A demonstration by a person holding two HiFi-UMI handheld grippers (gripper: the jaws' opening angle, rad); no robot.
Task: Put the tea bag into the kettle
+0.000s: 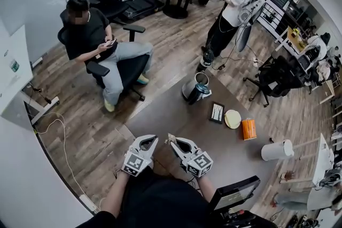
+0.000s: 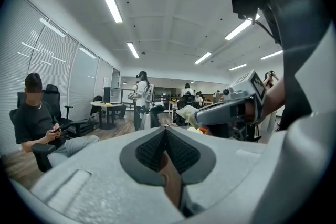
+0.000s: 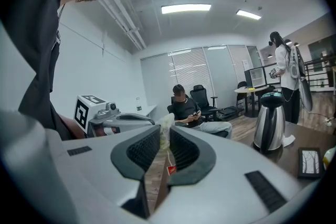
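Both tongs sit low over the near edge of the brown table (image 1: pixel 176 115), tips almost pointing at each other. My right tongs (image 1: pixel 172 140) are clamped on the tea bag (image 3: pixel 164 131). It's pinched upright between the pads, with the string and a little red tag (image 3: pixel 170 169) dangling below. My left tongs (image 1: pixel 151 140) are closed with nothing in them, pads meeting at the tip, just beside the right pair.

The kettle (image 1: pixel 196 88) is on the far end of the table, well apart from the tea bag, and its lid looks flipped open. A small dark tray (image 1: pixel 217 112), a yellow round thing (image 1: pixel 232 119) and an orange can (image 1: pixel 249 129) line up to the right of it. Off the table, one person sits in an office chair (image 1: pixel 99 45) and another stands further back (image 1: pixel 232 5).
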